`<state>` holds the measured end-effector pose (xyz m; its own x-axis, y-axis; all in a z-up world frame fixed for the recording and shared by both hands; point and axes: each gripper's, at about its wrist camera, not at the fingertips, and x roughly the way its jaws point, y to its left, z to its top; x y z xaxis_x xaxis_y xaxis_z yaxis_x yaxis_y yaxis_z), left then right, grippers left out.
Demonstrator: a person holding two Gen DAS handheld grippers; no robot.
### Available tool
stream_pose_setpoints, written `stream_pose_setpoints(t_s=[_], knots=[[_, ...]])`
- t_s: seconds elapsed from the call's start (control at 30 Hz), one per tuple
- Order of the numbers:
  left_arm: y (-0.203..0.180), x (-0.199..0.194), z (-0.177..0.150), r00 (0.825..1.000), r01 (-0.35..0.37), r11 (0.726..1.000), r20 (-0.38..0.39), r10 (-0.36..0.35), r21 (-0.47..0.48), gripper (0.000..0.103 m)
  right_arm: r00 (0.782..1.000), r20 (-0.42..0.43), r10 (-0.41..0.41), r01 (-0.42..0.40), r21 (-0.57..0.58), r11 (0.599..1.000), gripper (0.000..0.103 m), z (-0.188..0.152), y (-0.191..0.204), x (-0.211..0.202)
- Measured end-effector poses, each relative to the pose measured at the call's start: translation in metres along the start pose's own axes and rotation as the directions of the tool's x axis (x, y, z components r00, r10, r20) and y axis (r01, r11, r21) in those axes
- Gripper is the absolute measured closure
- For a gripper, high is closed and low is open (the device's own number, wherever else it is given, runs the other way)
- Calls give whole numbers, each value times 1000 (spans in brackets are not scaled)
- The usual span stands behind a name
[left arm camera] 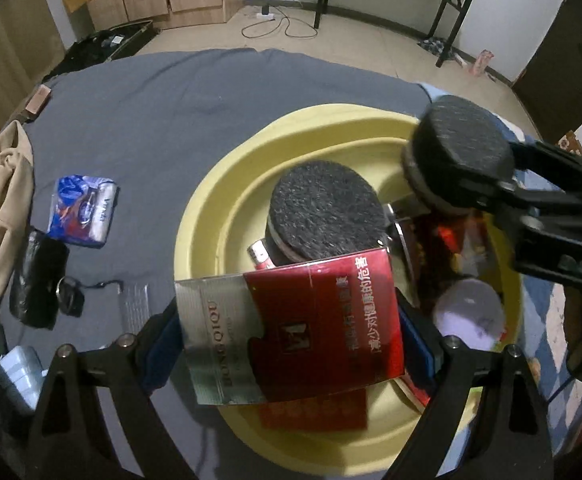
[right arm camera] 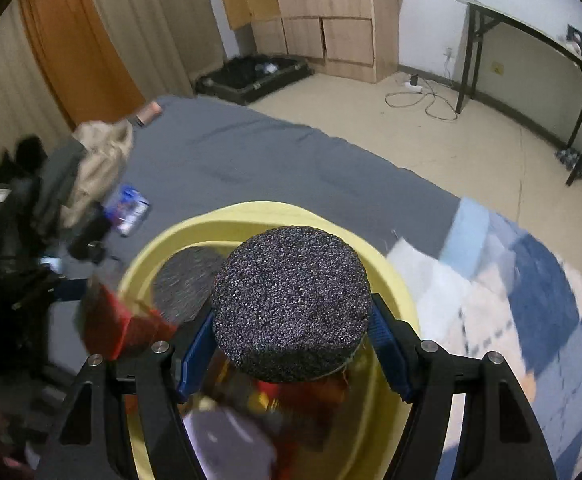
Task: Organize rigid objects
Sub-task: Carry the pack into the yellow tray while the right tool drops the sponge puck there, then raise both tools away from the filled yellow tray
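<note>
Above 1 yellow basin (left arm camera: 195, 240), 1 red box (left arm camera: 311, 320) is gripped by the left gripper (left arm camera: 291, 336); 1 of 2 black discs (right arm camera: 291, 304) is clamped by the right gripper (right arm camera: 291, 332).

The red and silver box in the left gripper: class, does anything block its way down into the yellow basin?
Partly. The red and silver box hangs over the yellow basin, whose floor already holds a black foam disc, a lighter and a pale ball. Nothing covers the basin.
</note>
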<state>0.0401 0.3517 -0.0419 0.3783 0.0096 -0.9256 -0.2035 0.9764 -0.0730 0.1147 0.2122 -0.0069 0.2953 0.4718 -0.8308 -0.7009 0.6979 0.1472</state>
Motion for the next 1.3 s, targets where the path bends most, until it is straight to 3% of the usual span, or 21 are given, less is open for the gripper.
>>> stream_pose_setpoints(t_s=[0.23,0.33,0.37,0.53,0.63,0.73,0.9,1.0,1.27,1.3], knots=[[9,6,-3,998,34,998,49,-31,-60,11,997,-68,-43,45,17,999,29,16,1,47],[7,7,-6,998,45,997,44,-42,-70,5,998,-57,-15,17,39,999,9,17,5,45],[7,3,-9,997,53,997,52,-49,-64,0,999,-36,-2,4,57,998,1,15,3,38],[4,-37,-32,989,64,997,133,-57,-52,0,995,98,14,-32,178,983,0,-12,-24,-20],[3,-68,-58,973,81,993,220,-62,-81,0,980,199,-28,-10,189,982,0,-50,-35,-66],[-12,-86,-96,960,74,993,277,-45,-94,0,969,236,-67,28,165,986,0,-92,-35,-92],[-39,-82,-175,940,39,993,341,0,-108,0,974,208,-87,84,27,996,0,-173,-13,-105],[-44,-55,-205,954,7,985,296,44,-170,0,979,177,-100,108,-36,993,0,-205,0,-95],[-45,-14,-203,958,-25,970,272,93,-244,0,995,41,-94,96,-51,994,0,-214,6,-26],[-49,-8,-202,958,-57,970,261,121,-238,0,993,55,-104,107,-53,993,0,-214,6,-23]])
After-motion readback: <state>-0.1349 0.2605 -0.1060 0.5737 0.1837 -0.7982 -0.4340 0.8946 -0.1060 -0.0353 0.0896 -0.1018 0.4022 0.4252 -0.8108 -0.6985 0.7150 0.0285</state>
